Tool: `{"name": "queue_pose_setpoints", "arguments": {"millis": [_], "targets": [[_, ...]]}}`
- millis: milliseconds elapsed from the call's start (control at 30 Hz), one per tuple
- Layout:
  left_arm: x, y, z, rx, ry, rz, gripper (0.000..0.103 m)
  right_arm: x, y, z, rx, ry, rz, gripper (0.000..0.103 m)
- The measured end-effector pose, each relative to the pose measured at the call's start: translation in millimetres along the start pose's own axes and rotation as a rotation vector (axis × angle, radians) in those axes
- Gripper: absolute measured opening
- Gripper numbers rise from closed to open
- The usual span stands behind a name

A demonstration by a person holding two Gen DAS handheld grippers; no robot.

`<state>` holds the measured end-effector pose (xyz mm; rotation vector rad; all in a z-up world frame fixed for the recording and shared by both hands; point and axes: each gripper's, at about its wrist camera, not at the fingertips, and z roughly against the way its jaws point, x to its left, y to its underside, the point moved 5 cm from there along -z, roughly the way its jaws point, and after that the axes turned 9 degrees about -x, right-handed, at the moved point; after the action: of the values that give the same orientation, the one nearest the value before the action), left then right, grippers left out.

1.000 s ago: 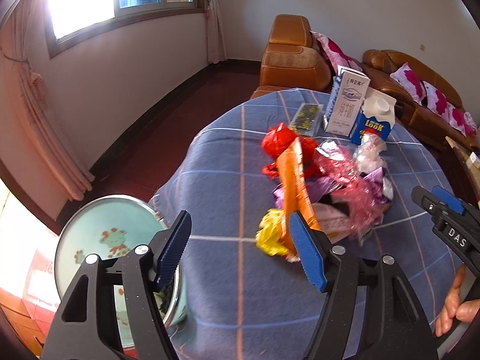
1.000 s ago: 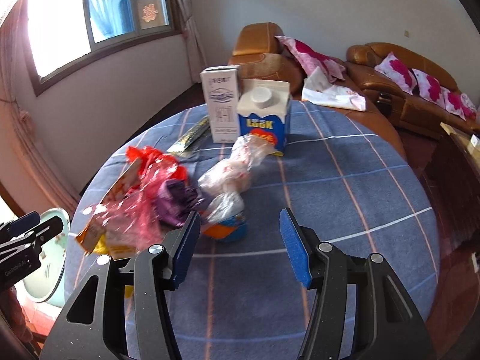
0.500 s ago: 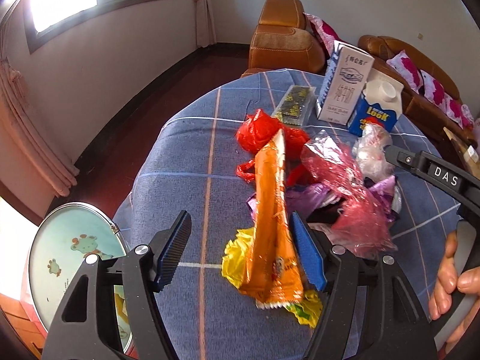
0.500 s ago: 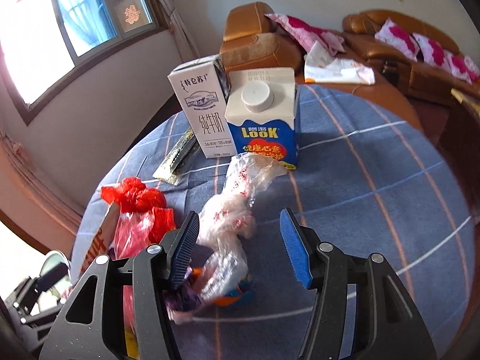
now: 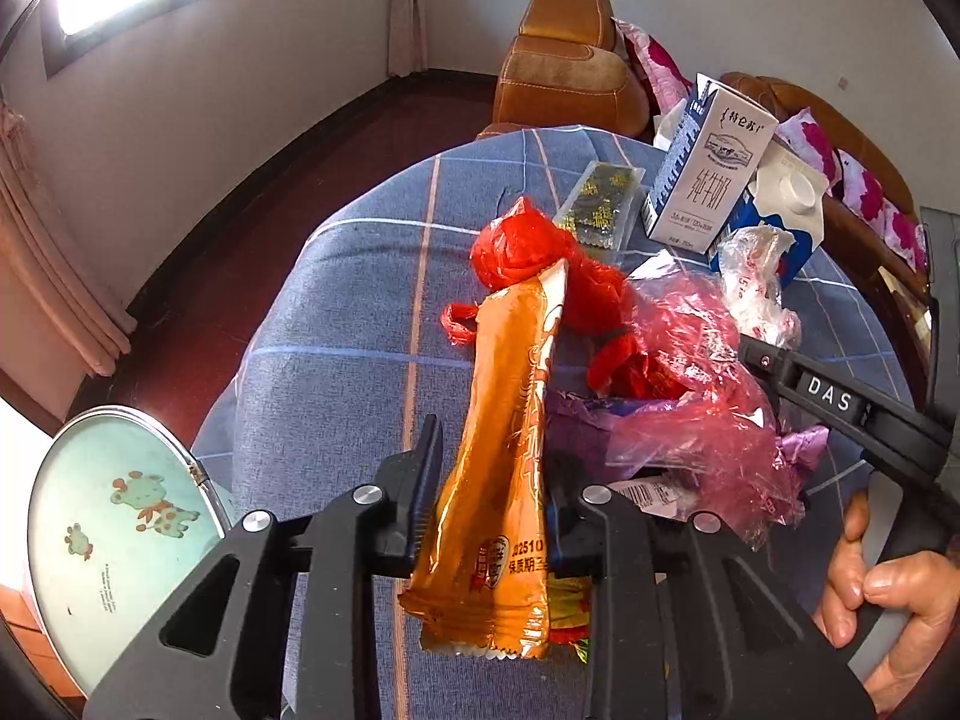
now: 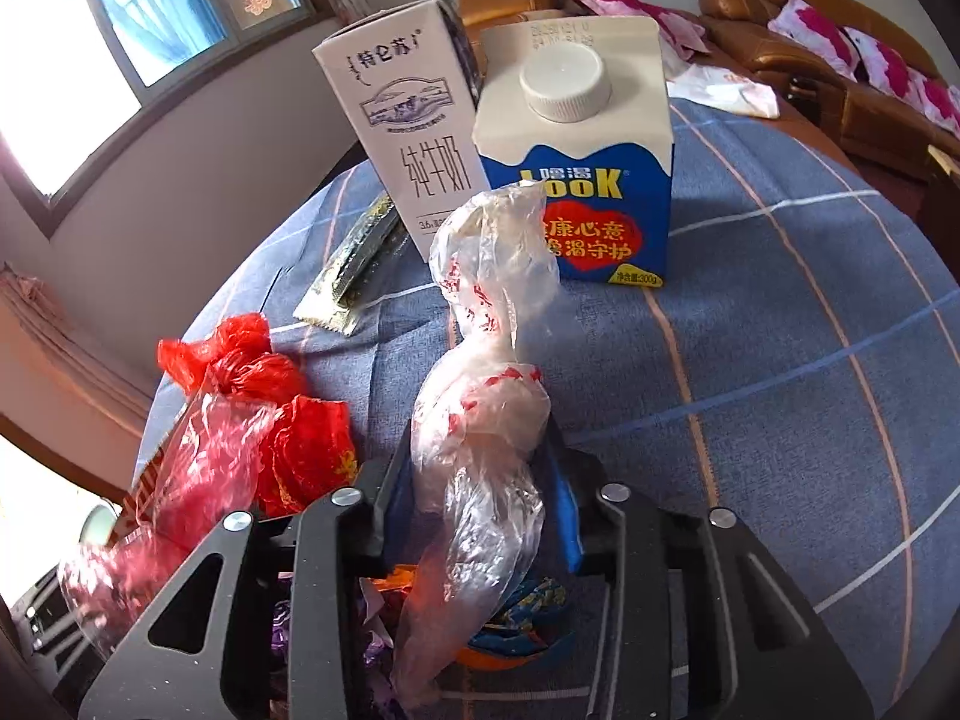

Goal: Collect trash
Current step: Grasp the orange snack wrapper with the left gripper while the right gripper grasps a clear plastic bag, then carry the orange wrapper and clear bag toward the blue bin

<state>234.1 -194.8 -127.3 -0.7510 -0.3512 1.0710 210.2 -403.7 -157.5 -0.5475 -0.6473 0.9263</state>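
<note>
A heap of trash lies on the round table with the blue checked cloth [image 5: 360,300]. My left gripper [image 5: 492,492] has closed on a long orange snack wrapper [image 5: 510,420] that stands up between its fingers. My right gripper [image 6: 480,480] has closed on a crumpled clear plastic bag with red print [image 6: 480,396]. Red plastic bags [image 5: 534,258], a pink film bag [image 5: 696,384] and purple wrappers [image 5: 576,426] lie in between. The right gripper also shows in the left wrist view [image 5: 840,408], held by a hand.
A white milk carton [image 6: 408,138] and a blue LOOK carton [image 6: 594,180] stand behind the heap, with a dark green sachet [image 6: 354,270] beside them. A bin with a pale green cartoon lid [image 5: 120,528] stands left of the table. Brown sofas [image 5: 570,66] stand behind.
Both grippers moved forward into the heap and closed, the left around the orange wrapper, the right around the clear plastic bag.
</note>
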Motion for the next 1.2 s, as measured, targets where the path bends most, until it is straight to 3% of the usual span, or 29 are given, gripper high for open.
{"name": "queue_pose_setpoints", "arguments": {"millis": [133, 300, 433, 633, 1200], "targets": [[1, -7, 14, -0.042, -0.015, -0.012, 0.02, 4, -6, 17, -0.056, 0.013, 0.027, 0.032], [4, -17, 42, -0.105, -0.038, -0.022, 0.02, 7, -24, 59, -0.173, 0.048, 0.076, 0.032], [7, -18, 67, -0.137, -0.044, -0.025, 0.02, 12, -20, 86, -0.202, 0.063, 0.137, 0.033], [12, -2, 92, -0.152, -0.058, -0.04, 0.02, 26, 5, 113, -0.204, 0.066, 0.231, 0.033], [52, 46, 131, -0.142, -0.094, 0.016, 0.02, 78, 60, 144, -0.15, -0.021, 0.33, 0.033]]}}
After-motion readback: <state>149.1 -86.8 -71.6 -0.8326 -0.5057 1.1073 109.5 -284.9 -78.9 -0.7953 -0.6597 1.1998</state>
